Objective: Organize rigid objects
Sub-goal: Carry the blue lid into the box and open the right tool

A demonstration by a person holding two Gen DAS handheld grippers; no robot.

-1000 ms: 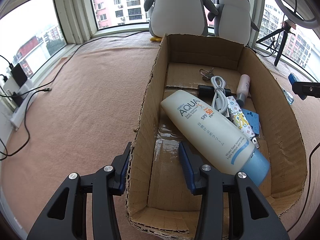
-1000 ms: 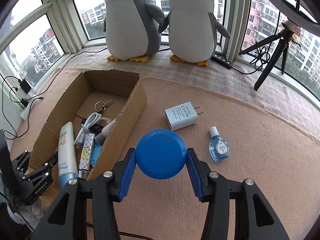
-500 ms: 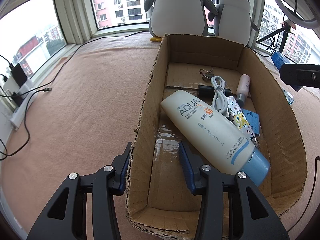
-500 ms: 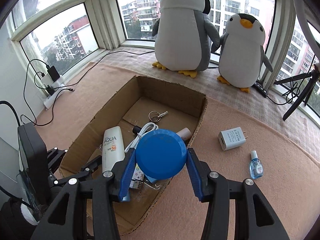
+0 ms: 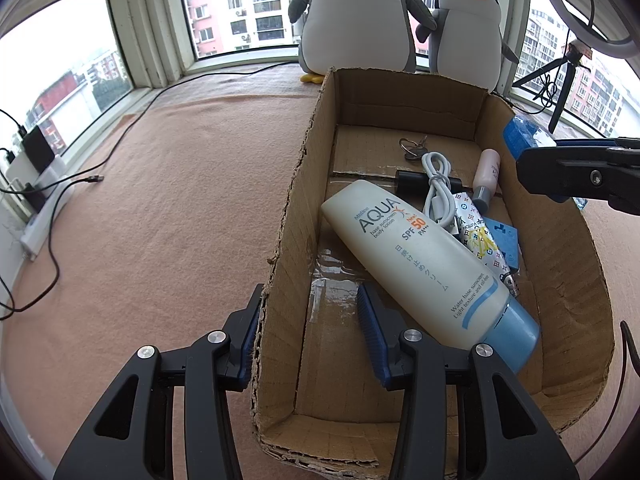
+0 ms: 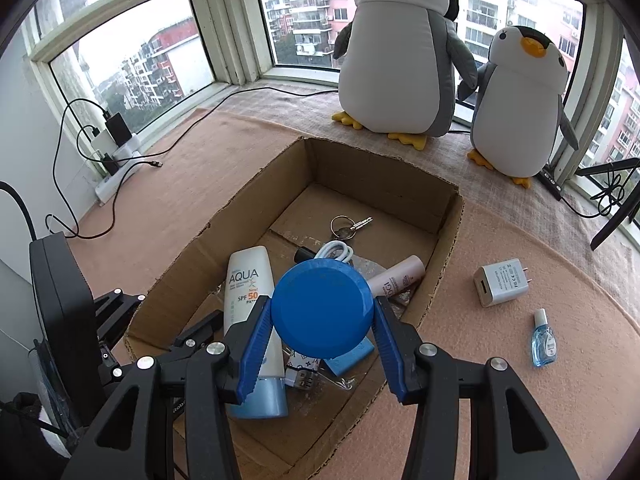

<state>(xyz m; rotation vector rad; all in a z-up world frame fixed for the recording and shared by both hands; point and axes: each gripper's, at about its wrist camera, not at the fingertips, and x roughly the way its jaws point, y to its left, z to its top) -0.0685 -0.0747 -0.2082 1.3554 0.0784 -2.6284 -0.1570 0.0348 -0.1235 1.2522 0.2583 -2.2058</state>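
Note:
A cardboard box sits on the pink mat. It holds a white AQUA sunscreen tube, keys, a white cable, a pink tube and small blue pieces. My right gripper is shut on a round blue container and hangs above the box's inside; from the left wrist it shows at the box's right wall. My left gripper is open and straddles the box's near left wall, one finger outside and one inside.
A white charger and a small blue dropper bottle lie on the mat right of the box. Two plush penguins stand behind it by the window. Cables and a power strip run along the left; a tripod stands far right.
My right gripper has carried the blue container leftward from the open mat to above the box. The left gripper and the box have stayed still.

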